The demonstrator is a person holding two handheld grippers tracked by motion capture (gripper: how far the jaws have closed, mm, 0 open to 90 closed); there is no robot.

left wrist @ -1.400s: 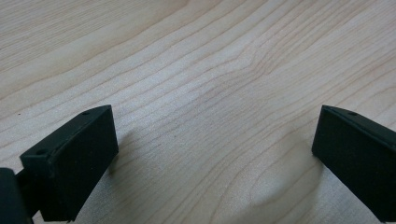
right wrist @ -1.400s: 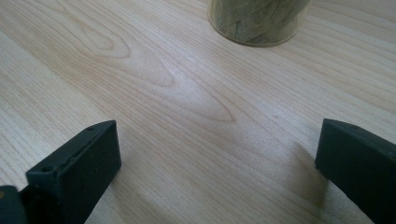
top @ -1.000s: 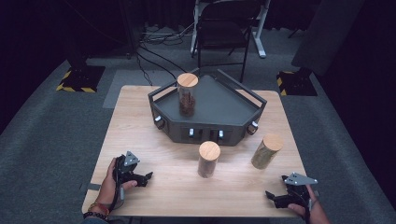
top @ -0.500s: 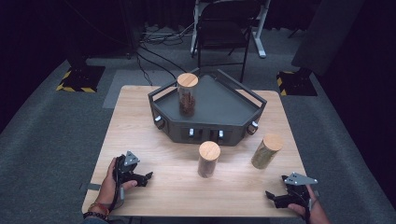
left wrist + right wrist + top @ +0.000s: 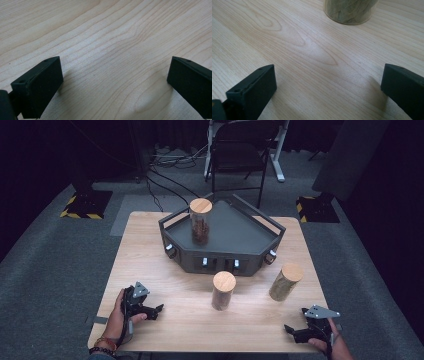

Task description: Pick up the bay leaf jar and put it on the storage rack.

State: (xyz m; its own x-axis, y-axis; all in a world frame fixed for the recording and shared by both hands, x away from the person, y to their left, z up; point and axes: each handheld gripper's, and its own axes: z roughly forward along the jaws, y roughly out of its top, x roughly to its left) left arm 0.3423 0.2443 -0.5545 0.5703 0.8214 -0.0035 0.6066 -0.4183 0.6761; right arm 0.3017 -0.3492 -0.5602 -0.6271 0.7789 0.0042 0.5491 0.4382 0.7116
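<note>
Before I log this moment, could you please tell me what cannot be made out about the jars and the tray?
- Right jar: right gripper view's top edge cuts off its lid and upper body.
- Middle jar: contents too small and blurred in the high view.
- Tray jar: dark contents unidentifiable in the high view.
- Tray: its front knobs are too small to read.

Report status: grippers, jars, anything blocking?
Left gripper and right gripper open, empty, low over the table. Middle jar and right jar upright before the tray. Nothing in the way.

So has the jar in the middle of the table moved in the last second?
No. The middle jar sits at the same spot in front of the black tray.
</note>
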